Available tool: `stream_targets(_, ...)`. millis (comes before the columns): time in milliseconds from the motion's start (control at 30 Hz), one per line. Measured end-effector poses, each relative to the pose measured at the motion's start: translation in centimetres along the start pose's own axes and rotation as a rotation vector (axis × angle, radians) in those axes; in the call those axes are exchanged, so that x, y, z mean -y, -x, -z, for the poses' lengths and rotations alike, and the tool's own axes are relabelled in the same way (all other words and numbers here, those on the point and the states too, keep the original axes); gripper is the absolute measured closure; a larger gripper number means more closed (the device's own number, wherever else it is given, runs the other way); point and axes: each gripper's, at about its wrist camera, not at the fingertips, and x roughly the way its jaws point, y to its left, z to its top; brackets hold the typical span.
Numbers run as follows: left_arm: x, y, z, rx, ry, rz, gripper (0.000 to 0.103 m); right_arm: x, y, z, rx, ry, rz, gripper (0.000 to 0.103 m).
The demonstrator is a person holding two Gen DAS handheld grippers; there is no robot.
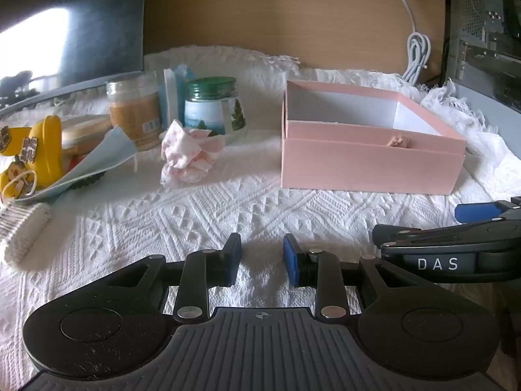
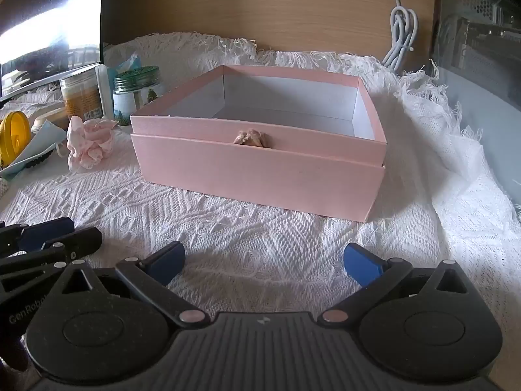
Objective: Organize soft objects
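Observation:
A crumpled pink-and-white cloth (image 1: 189, 156) (image 2: 89, 145) lies on the white knitted cover, left of an open pink box (image 1: 368, 166) (image 2: 260, 182). The box has white inner walls and a small beige bow on its front. A light blue face mask (image 1: 97, 159) (image 2: 35, 150) leans on a yellow shoe (image 1: 45, 150) at the far left. My left gripper (image 1: 262, 260) (image 2: 42, 234) hovers over the cover with its jaws drawn close and nothing between them. My right gripper (image 2: 263, 260) (image 1: 462, 224) is open wide and empty, in front of the box.
Two jars (image 1: 136, 110) (image 1: 213, 107) and a blue-white packet stand behind the cloth. A bundle of cotton swabs (image 1: 22, 231) lies at the left edge. A monitor stands at back left, a coiled white cable (image 2: 402, 37) against the wooden wall, and a computer case at right.

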Motion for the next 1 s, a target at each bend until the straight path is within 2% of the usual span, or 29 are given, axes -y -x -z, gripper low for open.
stream_targets(367, 0.74, 0.08, -0.07, 0.000, -0.005, -0.003, 0.071, 0.03, 0.02, 0.00, 0.000, -0.001, -0.001, 0.000)
stream_targets(1000, -0.11, 0.10, 0.05, 0.000, 0.011, 0.008, 0.071, 0.00, 0.03, -0.06, 0.000, -0.001, -0.001, 0.000)
